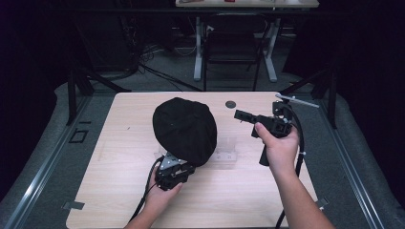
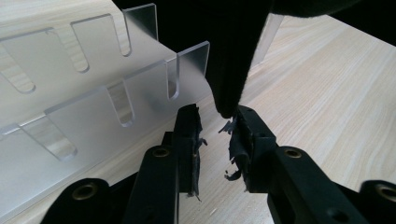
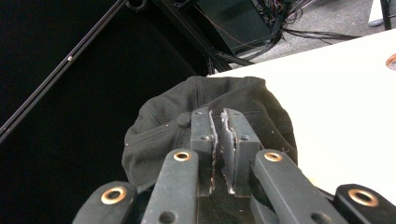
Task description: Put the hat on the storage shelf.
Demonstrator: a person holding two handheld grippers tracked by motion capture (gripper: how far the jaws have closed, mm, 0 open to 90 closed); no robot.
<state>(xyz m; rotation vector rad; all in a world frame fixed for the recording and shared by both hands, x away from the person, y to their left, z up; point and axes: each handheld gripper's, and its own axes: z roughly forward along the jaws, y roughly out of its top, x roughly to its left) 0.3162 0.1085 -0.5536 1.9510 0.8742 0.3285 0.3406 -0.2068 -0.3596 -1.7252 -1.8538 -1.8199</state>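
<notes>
While the cap (image 1: 185,130) sits draped on the clear rack (image 2: 84,93), placing seems nearly done.
The left gripper (image 2: 215,128) is parted at the cap's edge; the right gripper (image 3: 222,140) is clenched, empty.

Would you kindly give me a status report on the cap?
Left gripper open under cap edge. Right gripper shut, empty, beside cap. Cap on clear rack.

No readable txt, labels, brands or nos. anywhere on cap, rack or table.
</notes>
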